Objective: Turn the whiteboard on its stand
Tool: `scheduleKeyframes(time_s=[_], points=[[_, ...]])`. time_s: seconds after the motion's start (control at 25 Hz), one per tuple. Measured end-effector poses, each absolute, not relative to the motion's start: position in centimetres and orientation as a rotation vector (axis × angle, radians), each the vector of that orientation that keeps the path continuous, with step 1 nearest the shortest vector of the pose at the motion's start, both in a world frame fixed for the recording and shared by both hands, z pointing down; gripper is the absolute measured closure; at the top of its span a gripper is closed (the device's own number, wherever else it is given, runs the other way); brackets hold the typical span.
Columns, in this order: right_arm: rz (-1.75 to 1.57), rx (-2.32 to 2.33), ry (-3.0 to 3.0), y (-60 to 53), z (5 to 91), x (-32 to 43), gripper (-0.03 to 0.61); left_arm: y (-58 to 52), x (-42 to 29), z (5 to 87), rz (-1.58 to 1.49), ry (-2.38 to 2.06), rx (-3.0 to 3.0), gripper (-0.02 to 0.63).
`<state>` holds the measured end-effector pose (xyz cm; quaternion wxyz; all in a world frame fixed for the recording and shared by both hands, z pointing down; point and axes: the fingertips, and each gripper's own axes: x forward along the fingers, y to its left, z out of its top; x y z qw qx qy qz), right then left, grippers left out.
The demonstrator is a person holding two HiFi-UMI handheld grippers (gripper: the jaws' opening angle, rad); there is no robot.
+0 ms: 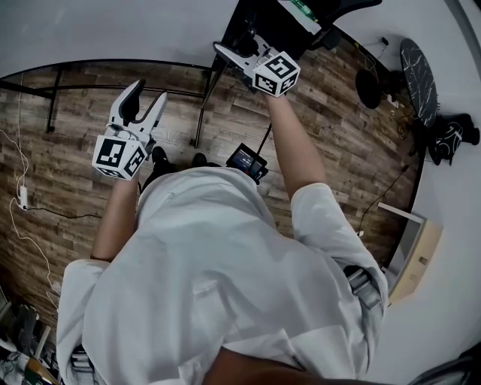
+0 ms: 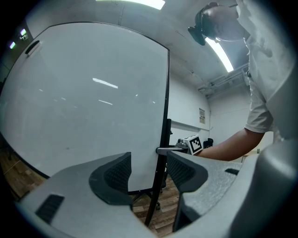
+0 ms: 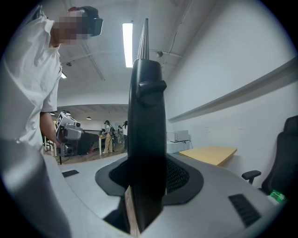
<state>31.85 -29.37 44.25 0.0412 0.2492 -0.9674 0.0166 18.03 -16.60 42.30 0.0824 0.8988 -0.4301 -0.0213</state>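
Observation:
The whiteboard (image 1: 113, 30) stands upright in front of me, and its white face (image 2: 84, 93) fills most of the left gripper view. Its black side frame (image 3: 146, 116) runs straight up between the jaws of my right gripper (image 3: 146, 179), whose pads press on it from both sides. In the head view that right gripper (image 1: 225, 51) sits on the board's right edge. My left gripper (image 1: 149, 98) is held level before the board's face with its jaws apart and nothing between them. The black frame (image 2: 165, 116) shows beyond the left gripper (image 2: 148, 171).
The stand's black bars (image 1: 128, 90) run low over the wood floor. A small black device (image 1: 246, 159) lies by my feet. An office chair (image 1: 301, 15) is behind the board's right edge. Cables (image 1: 22, 195) trail at the left, and a light wooden desk (image 1: 417, 256) stands at the right.

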Motion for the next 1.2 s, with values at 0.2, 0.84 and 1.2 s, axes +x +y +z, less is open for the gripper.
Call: scheduleKeyframes(time_s=[0.2, 0.84, 1.2], points=[[0.047, 0.768, -2.961, -28.6, 44.1, 33.4, 0.411, -15.7, 19.4, 42.3, -0.053, -1.270, 2.688, 0.391], [0.052, 0.805, -2.955, -26.9, 43.9, 37.9, 0.411, -13.8, 22.1, 42.5, -0.035, -1.241, 2.697, 0.391], [0.063, 0.840, -2.951, -26.4, 43.9, 39.6, 0.410, -13.1, 23.0, 42.4, -0.024, -1.226, 2.709, 0.391]])
